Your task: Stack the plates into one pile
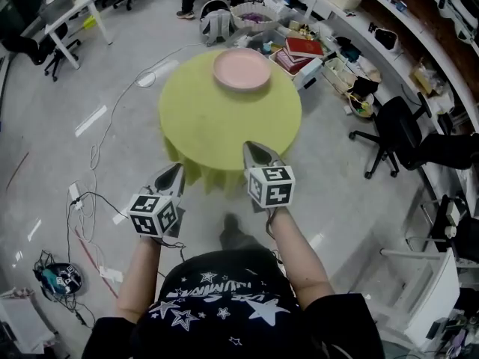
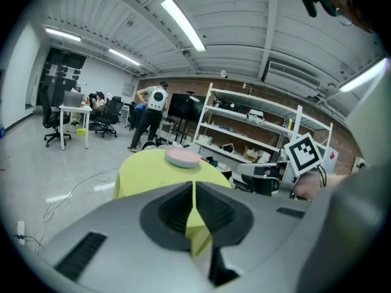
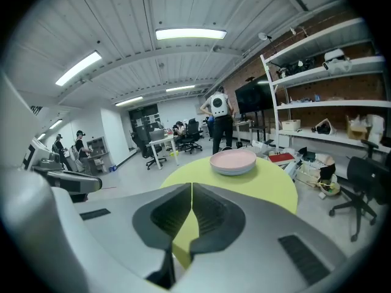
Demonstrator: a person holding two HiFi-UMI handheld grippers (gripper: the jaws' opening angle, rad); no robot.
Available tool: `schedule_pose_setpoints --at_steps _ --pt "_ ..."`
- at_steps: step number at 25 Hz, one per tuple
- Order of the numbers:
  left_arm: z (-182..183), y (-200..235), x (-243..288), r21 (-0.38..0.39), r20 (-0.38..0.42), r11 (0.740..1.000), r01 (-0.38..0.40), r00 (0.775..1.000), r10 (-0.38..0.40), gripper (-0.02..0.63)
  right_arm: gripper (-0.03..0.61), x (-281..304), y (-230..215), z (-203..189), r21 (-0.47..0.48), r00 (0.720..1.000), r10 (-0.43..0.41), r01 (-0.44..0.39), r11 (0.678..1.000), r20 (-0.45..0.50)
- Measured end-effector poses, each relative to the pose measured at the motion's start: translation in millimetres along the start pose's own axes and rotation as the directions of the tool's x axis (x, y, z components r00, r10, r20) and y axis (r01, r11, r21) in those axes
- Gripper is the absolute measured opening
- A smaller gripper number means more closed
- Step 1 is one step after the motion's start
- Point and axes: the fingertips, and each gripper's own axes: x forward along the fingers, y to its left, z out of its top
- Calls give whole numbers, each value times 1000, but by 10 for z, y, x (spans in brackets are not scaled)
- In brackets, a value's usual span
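Observation:
A pile of pink plates (image 1: 242,69) sits at the far side of a round table under a yellow-green cloth (image 1: 224,122). The pile also shows in the left gripper view as the pink plates (image 2: 182,157) and in the right gripper view as the pink plates (image 3: 233,162). Both grippers hang in the air off the table's near edge, well short of the plates. The left gripper (image 1: 175,172) has its jaws together with nothing between them. The right gripper (image 1: 258,150) is shut too and holds nothing.
Cables (image 1: 101,152) and a power strip (image 1: 75,196) trail over the floor at the left. Boxes, books (image 1: 302,48) and baskets crowd the floor behind the table. A black office chair (image 1: 397,134) stands at the right. A person (image 2: 149,118) stands beyond the table.

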Motion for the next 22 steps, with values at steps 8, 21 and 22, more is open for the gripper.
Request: schedule_pose_setpoints --at_steps 8,21,22 --pt "-249 -146 -519 -12 8 999 32 999 -32 29 17 -470 335 -215 -31 999 -40 40 999 -7" --pt "-608 -265 -1075 -26 -3 998 65 998 -65 29 15 -968 849 -582 -39 998 -59 58 998 -18" --pt "-620 -270 -1107 -23 -2 997 67 998 -67 29 15 -994 879 -596 -43 998 -59 58 997 -17"
